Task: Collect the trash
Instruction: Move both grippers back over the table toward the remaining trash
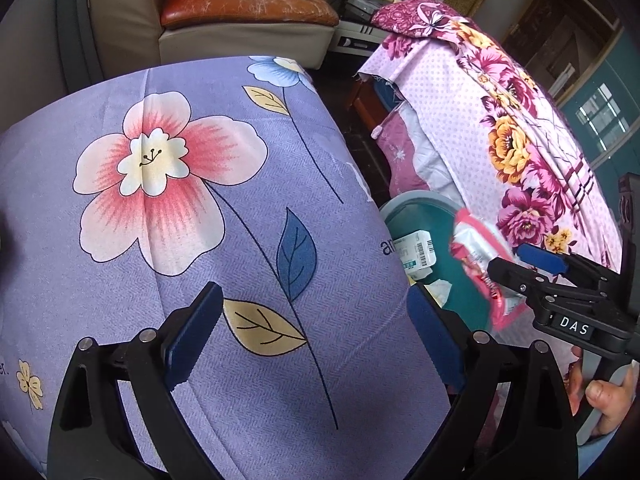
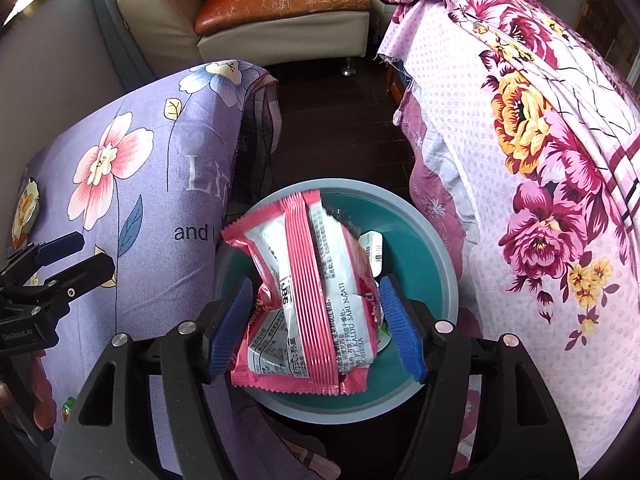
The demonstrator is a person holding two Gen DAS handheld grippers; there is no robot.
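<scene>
Left wrist view: the left gripper [image 1: 312, 336] is hanging with its jaws spread wide and nothing between them, over a lilac flowered cloth [image 1: 180, 208] that is covering a raised surface. Past the cloth's right edge, a round teal bin [image 1: 464, 292] is sitting low in the gap between this cloth and a pink flowered bedspread [image 1: 520, 140]. A white labelled packet [image 1: 416, 252] and a crumpled tissue [image 1: 442, 290] are lying inside it. The right gripper [image 1: 516, 260] is reaching in from the right above the bin, with a pink-and-white wrapper [image 1: 486, 264] at its tips, blurred here. A hand [image 1: 608, 396] is gripping its handle.

Right wrist view: the right gripper [image 2: 316, 328] is pointing down over the bin [image 2: 424, 216], jaws standing wide. The wrapper [image 2: 312, 300] is sitting between the blue pads [image 2: 400, 332], and the right pad is showing a gap beside it; whether the left pad is touching it cannot be told. The wrapper is hanging above the bin's mouth, the white packet [image 2: 372, 252] showing beneath. The bin's rim is lying close beside the lilac cloth [image 2: 132, 184] on the left and the bedspread [image 2: 540, 184] on the right; dark floor [image 2: 332, 128] is lying open beyond it. The left gripper [image 2: 72, 256] is showing at the left edge.
</scene>
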